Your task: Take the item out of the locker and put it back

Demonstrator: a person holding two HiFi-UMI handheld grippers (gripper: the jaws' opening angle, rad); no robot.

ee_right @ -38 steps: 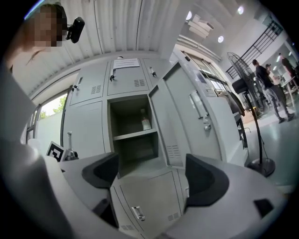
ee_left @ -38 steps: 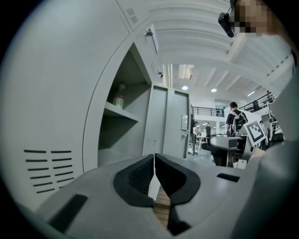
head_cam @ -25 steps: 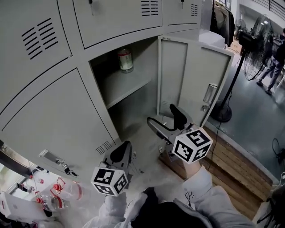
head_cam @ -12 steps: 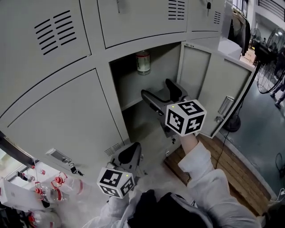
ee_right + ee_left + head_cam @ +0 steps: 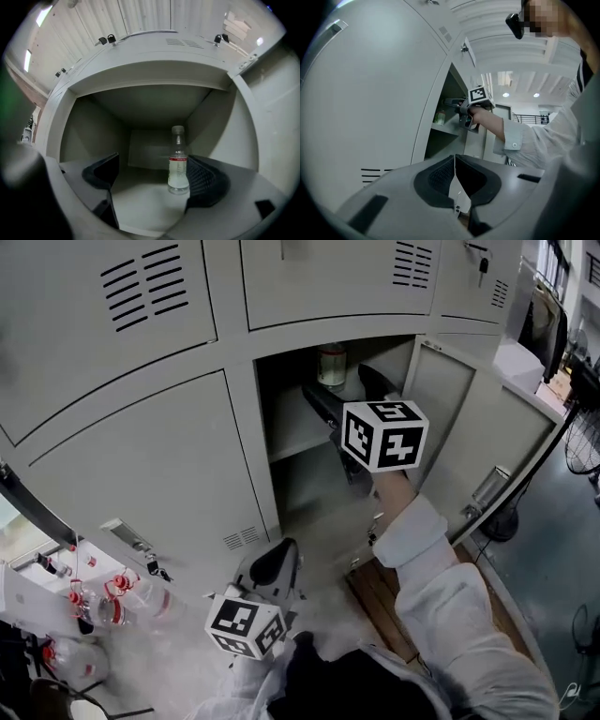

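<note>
In the grey metal locker [image 5: 93, 126], the spread right gripper [image 5: 151, 178] fronts the clear plastic bottle [image 5: 178, 161], not yet grasped; next, advance and clamp.

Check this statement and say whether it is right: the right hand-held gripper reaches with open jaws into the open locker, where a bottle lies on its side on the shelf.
Not right. The bottle stands upright on the shelf, cap up, as the right gripper view shows. The rest holds: the right hand-held gripper reaches with open jaws into the open locker.
</note>
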